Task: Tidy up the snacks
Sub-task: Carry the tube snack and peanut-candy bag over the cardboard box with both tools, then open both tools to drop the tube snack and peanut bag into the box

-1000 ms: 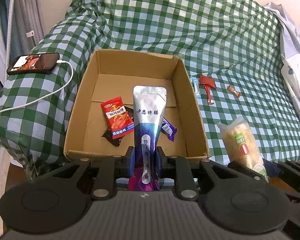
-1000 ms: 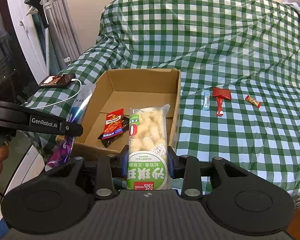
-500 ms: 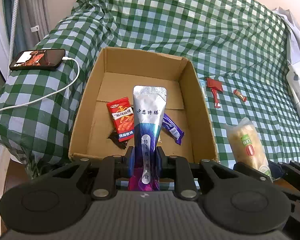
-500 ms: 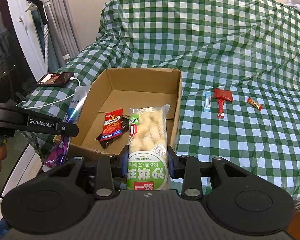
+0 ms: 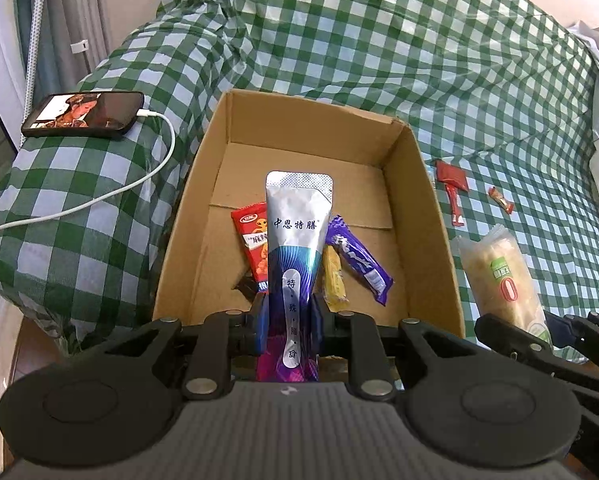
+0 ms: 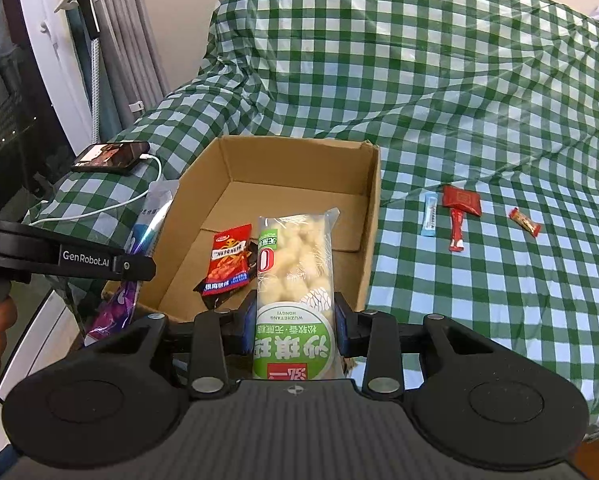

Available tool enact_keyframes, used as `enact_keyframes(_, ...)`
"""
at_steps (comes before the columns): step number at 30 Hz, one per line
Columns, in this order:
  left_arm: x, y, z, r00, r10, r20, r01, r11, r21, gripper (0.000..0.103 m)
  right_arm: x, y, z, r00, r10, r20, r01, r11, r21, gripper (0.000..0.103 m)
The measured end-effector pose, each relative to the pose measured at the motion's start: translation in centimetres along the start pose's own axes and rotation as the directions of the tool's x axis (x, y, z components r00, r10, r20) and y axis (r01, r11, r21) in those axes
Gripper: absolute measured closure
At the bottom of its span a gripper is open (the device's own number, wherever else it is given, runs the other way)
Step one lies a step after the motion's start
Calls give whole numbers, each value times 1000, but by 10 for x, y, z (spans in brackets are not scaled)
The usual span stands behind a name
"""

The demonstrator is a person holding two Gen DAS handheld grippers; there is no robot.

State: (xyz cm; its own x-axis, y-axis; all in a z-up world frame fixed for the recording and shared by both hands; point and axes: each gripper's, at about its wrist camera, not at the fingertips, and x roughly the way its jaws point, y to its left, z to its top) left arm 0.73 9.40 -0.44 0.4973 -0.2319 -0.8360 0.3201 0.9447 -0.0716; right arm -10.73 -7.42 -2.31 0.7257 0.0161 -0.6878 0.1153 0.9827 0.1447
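Left gripper [image 5: 285, 318] clamped on the lower end of a silver-and-purple pouch [image 5: 297, 240], which stands up out of the jaws with its sealed top leaning over the near half of the cardboard box [image 5: 427, 216]; a low grip like this leaves most of the pouch free to drop in ahead of the fingers. Right gripper [image 6: 293, 326] likewise closed on the printed green end of a clear bag of pale puffed snacks [image 6: 295, 256], the bag poking forward over the box's near right corner. Both held above the box, not yet in it; judged to be lined up for release, one to each side so they don't collide. Inside the box on its floor: red packet [image 5: 253, 240], a dark wrapper part-hidden under it, a yellow bar [image 5: 334, 276], a purple bar [image 5: 359, 262], all bunched toward the near wall, far half bare. Box sits on a bed under a green checked cover [image 6: 459, 92]. Still loose on the cover to the right of the box: blue stick [image 6: 430, 214], red sachet [image 6: 461, 200] with a thin red stick just below it, small red sweet [image 6: 524, 222], probably next to collect. Phone [image 5: 83, 114] on charge lies left of the box, clear of the work.
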Motion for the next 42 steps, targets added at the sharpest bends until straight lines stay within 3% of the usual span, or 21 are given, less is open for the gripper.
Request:
enact_keyframes(17,71,12,60,997,65,-48,-63,997,33,79,82,-6,41,998,24,-53,-23,999,25,65)
enact_keyframes(31,137,3,77,987,97,-129,-87,993,80,78,146,-23,57,995,23,-98,-17,998,62,65)
enact_keyframes(33,142,2,78,985,102,-137,-91,992,84,72,151,-26,57,995,23,-101,-16,997,73,65)
enact_keyframes(34,143,2,79,985,100,-142,-89,993,84,50,153,-27,58,995,26,-99,-18,996,83,64)
enact_keyframes(35,144,2,79,983,107,-148,-96,992,78,13,154,-29,59,995,34,-92,-25,995,98,62)
enact_keyframes(36,144,3,81,982,119,-147,-110,992,68,0,153,-31,60,996,43,-80,-33,992,122,47)
enact_keyframes(37,140,5,80,983,130,-128,-124,991,54,0,152,-34,61,996,57,-72,-45,987,157,35)
enact_keyframes(38,136,6,79,984,138,-113,-133,990,47,0,150,-36,61,996,58,-65,-45,982,186,15)
enact_keyframes(42,123,11,71,981,147,-128,-140,988,58,0,136,-35,56,996,73,-58,-58,973,222,11)
